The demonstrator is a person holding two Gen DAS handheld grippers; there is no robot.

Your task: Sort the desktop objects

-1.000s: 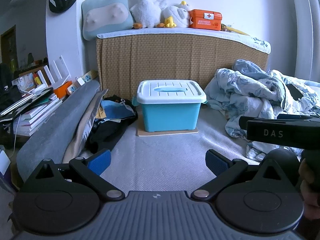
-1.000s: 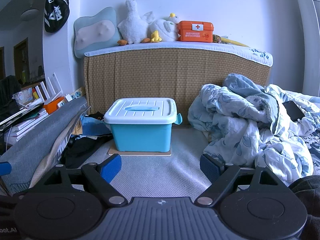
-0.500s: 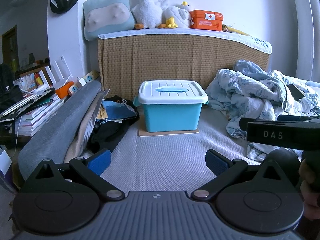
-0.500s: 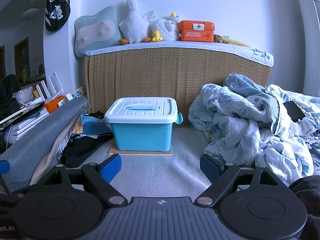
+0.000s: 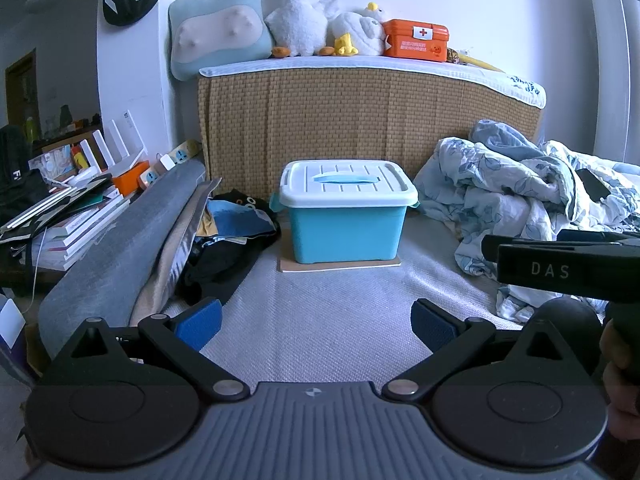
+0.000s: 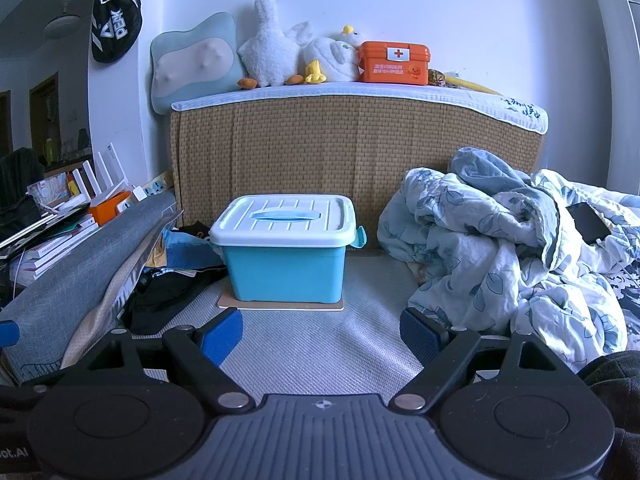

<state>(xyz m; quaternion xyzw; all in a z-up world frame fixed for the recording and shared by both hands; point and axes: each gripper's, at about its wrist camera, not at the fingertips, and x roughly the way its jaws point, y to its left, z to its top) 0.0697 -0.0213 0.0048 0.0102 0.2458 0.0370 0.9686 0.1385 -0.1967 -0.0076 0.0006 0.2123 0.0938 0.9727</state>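
Observation:
A blue storage box with a closed white lid (image 5: 345, 220) stands on a flat board on the grey mat, in front of a woven headboard; it also shows in the right wrist view (image 6: 285, 249). My left gripper (image 5: 316, 324) is open and empty, held back from the box above the mat. My right gripper (image 6: 320, 334) is open and empty, also short of the box. The body of the right gripper shows at the right edge of the left wrist view (image 5: 560, 268).
A crumpled blue-patterned quilt (image 6: 508, 252) lies right of the box with a dark phone (image 6: 588, 227) on it. Dark clothes (image 5: 228, 248) and a grey cushion (image 5: 116, 260) lie to the left. Plush toys (image 5: 304, 20) and an orange first-aid case (image 5: 416, 38) sit on the headboard.
Both views have shifted only slightly; the box sits a touch further right in the frames. Both grippers stay open and empty.

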